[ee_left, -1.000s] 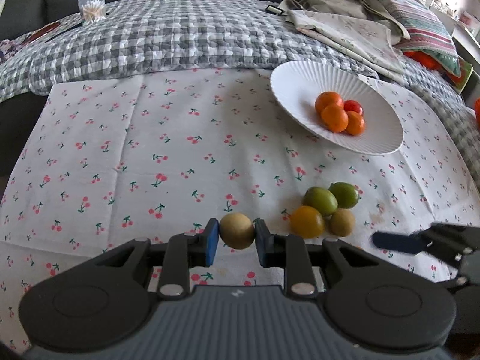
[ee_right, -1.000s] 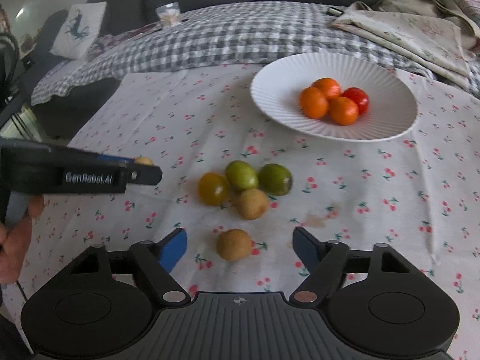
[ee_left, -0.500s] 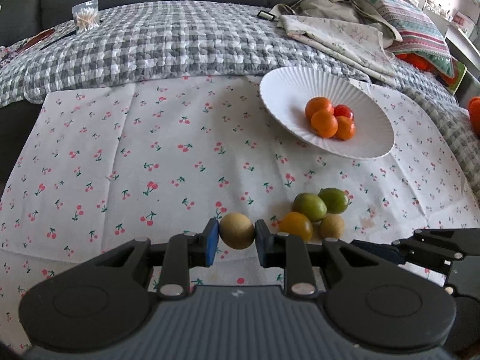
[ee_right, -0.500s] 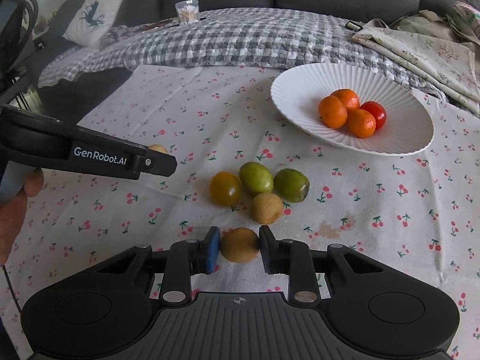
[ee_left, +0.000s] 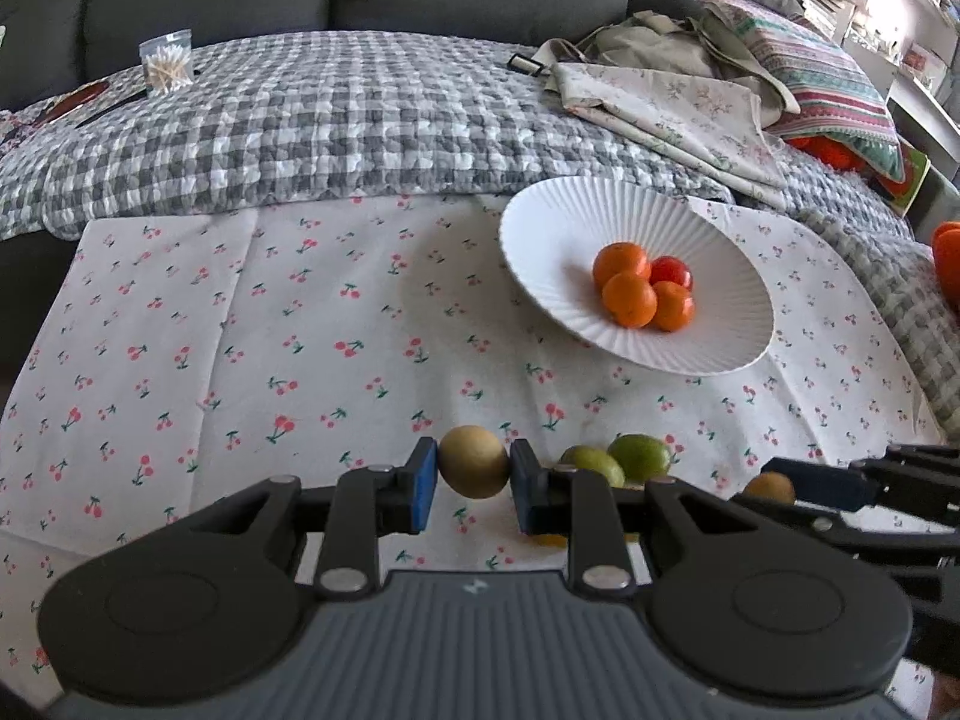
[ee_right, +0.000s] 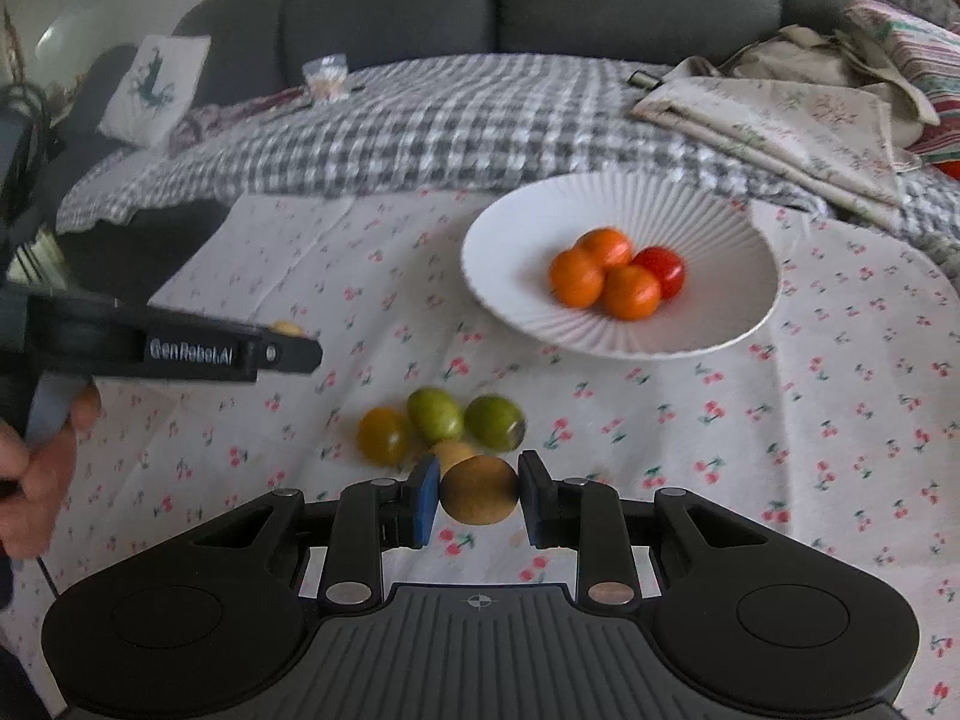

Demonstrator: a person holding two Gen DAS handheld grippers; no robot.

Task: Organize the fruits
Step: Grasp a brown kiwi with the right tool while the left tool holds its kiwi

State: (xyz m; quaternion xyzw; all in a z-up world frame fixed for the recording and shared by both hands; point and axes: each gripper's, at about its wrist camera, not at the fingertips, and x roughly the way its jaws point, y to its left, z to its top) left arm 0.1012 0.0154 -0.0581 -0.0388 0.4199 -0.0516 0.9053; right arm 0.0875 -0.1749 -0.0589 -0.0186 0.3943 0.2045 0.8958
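Two tan fruits in hand: one (ee_left: 473, 462) clamped between the pads of the left gripper (ee_left: 473, 474), the other (ee_right: 479, 489) clamped in the right gripper (ee_right: 479, 495), both apparently lifted clear of the cherry-print cloth (ee_left: 312, 324). Each nearly round, slightly oval, long axis lying roughly across the jaws; no stem end or pointing direction discernible. Already sorted, judging by the layout: three orange fruits (ee_right: 606, 273) and one red (ee_right: 663, 270) in the white ribbed plate (ee_right: 708, 324). Left on the cloth: two green fruits (ee_right: 462, 420), one yellow-orange (ee_right: 384, 435), one more tan (ee_right: 451, 453) just behind the right gripper's load. Roughly half done, with the two held fruits probably due on the plate, well apart from both grippers.
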